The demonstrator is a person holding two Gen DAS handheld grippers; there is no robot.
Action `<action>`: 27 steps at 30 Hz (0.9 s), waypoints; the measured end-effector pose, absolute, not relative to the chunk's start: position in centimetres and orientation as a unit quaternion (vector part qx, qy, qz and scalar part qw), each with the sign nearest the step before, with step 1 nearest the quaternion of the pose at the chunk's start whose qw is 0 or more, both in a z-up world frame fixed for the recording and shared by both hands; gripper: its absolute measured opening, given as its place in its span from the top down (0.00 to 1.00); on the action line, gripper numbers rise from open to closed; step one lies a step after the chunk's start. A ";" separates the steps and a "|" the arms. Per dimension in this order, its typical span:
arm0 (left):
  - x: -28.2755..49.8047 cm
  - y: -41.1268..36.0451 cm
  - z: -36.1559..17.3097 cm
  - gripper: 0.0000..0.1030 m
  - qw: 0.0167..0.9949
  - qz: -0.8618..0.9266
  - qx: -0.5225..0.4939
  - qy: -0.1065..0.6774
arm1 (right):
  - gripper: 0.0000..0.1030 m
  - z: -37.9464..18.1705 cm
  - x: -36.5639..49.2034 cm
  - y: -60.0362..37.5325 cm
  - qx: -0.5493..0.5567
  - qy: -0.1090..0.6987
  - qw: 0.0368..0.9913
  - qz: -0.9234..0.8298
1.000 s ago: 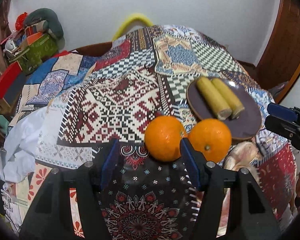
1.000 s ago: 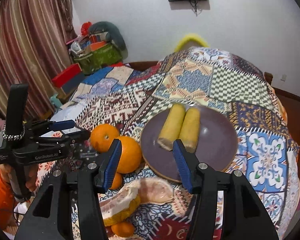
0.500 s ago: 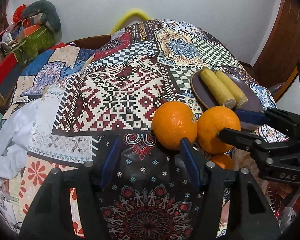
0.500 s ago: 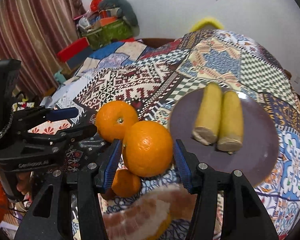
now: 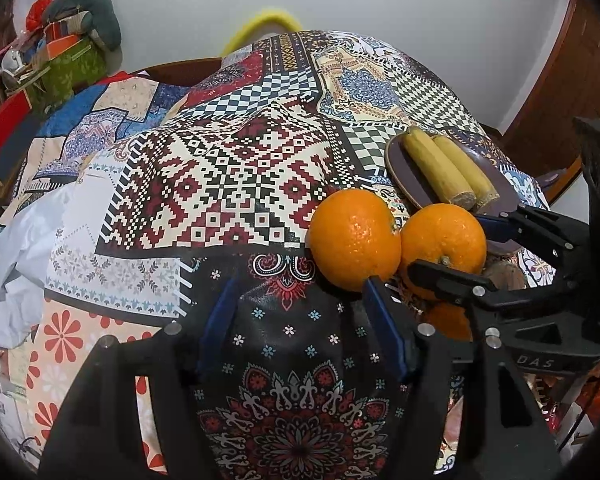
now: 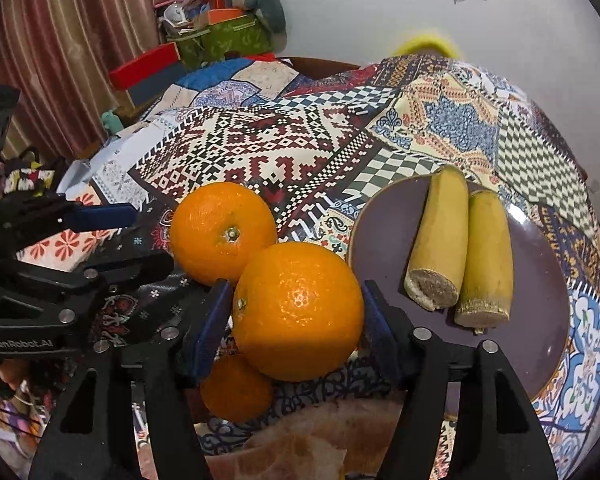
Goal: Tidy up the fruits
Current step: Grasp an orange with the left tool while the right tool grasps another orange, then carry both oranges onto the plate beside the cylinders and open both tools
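Two large oranges lie touching on the patchwork cloth (image 5: pixel 236 184). The right orange (image 6: pixel 300 312) (image 5: pixel 444 240) sits between the fingers of my right gripper (image 6: pixel 296 304) (image 5: pixel 446 245). Its jaws are opening and the pads stand close beside the fruit without pressing it. The left orange (image 5: pixel 354 240) (image 6: pixel 222 232) lies just beyond the right fingertip of my left gripper (image 5: pixel 300 312) (image 6: pixel 152 238). That gripper's jaws are also opening, with only cloth between them. A purple plate (image 6: pixel 540 320) (image 5: pixel 404 176) holds two banana halves (image 6: pixel 440 240) (image 5: pixel 440 168).
A smaller orange (image 6: pixel 236 388) lies under the right orange. A pale pinkish piece of peel or fruit (image 6: pixel 312 440) lies at the near edge. Boxes and clutter (image 6: pixel 220 36) are stacked at the back left, beside a curtain (image 6: pixel 60 60).
My right gripper came down and left from the plate to straddle the right orange, and its jaws widened. My left gripper sank a little towards the left orange.
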State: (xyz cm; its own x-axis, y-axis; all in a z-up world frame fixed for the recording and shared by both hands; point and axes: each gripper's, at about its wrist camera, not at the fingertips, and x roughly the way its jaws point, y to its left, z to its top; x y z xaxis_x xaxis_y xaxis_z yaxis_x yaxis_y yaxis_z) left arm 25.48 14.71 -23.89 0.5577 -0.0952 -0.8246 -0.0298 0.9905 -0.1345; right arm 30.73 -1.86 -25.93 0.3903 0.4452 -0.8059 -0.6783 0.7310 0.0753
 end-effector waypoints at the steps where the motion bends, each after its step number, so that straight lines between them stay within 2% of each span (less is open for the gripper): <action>1: 25.5 14.7 -23.8 0.36 0.880 -0.019 -0.069 0.470 | 0.41 -25.9 30.8 -1.9 -0.135 0.432 0.824 0.342; 15: 27.2 13.2 -22.2 0.31 0.882 -0.033 -0.075 0.464 | 0.43 -22.5 29.6 -5.5 -0.063 0.387 0.854 0.342; 27: 30.2 10.5 -25.1 0.31 0.873 -0.015 -0.036 0.487 | 0.43 -20.1 30.5 -11.6 -0.030 0.367 0.883 0.290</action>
